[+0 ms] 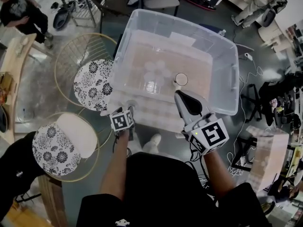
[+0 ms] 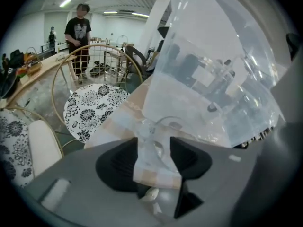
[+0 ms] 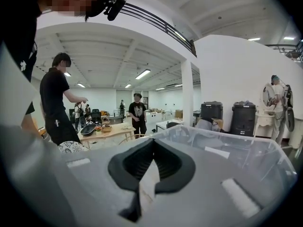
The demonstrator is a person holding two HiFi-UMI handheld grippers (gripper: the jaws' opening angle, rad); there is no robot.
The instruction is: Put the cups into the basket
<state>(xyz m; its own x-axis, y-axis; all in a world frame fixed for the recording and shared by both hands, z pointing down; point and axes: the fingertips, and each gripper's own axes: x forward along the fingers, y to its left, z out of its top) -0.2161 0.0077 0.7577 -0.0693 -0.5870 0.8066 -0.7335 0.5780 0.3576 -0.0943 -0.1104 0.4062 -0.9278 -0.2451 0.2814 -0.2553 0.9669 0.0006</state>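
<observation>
Tan tabletop (image 1: 158, 122) at frame centre bears a clear plastic cup (image 2: 158, 136), likely flimsy and crushable, grasped mid-wall by the left gripper (image 2: 155, 155); right gripper (image 3: 152, 148) clenched empty.

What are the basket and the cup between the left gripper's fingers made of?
Basket: clear, faintly frosted rigid plastic, it seems; you can see straight through its walls. Cup: thin transparent plastic by its look, with glossy glints; glass can't be ruled out.
</observation>
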